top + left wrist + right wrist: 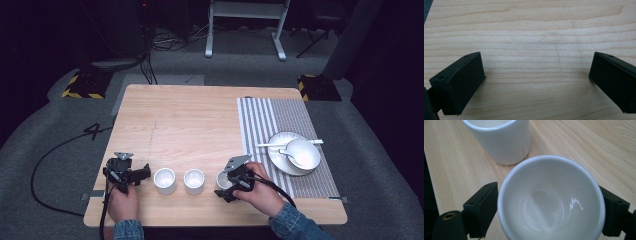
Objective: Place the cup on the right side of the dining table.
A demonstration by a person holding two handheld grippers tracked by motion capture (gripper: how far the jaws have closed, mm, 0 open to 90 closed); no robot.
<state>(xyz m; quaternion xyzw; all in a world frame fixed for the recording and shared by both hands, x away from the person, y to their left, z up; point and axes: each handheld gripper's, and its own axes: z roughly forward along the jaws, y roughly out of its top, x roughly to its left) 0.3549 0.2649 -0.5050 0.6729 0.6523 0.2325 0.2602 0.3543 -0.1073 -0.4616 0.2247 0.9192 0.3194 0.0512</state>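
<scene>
Wooden table seen from above, with three white cups in a row near its front edge. Left cup and middle cup standing upright and free, close together but apart. Third cup set between the fingers of the right gripper, one finger at each flank of its wall, mouth upward and empty; fingers closed against the cup or very nearly so, contact at the far side not fully resolved. Whether the cup rests on the table or is raised, not determinable. Middle cup just beyond it in the right gripper view.

Left gripper low over bare wood, fingers spread wide with nothing between them; left cup just beside it, toward the row's centre, so nearer this hand than the other.

Striped placemat on the right half of the table, carrying a plate, a bowl and a white spoon.

Key relation: vertical axis of the third cup centred in the right gripper's grip, with the placemat to its right and farther back.
</scene>
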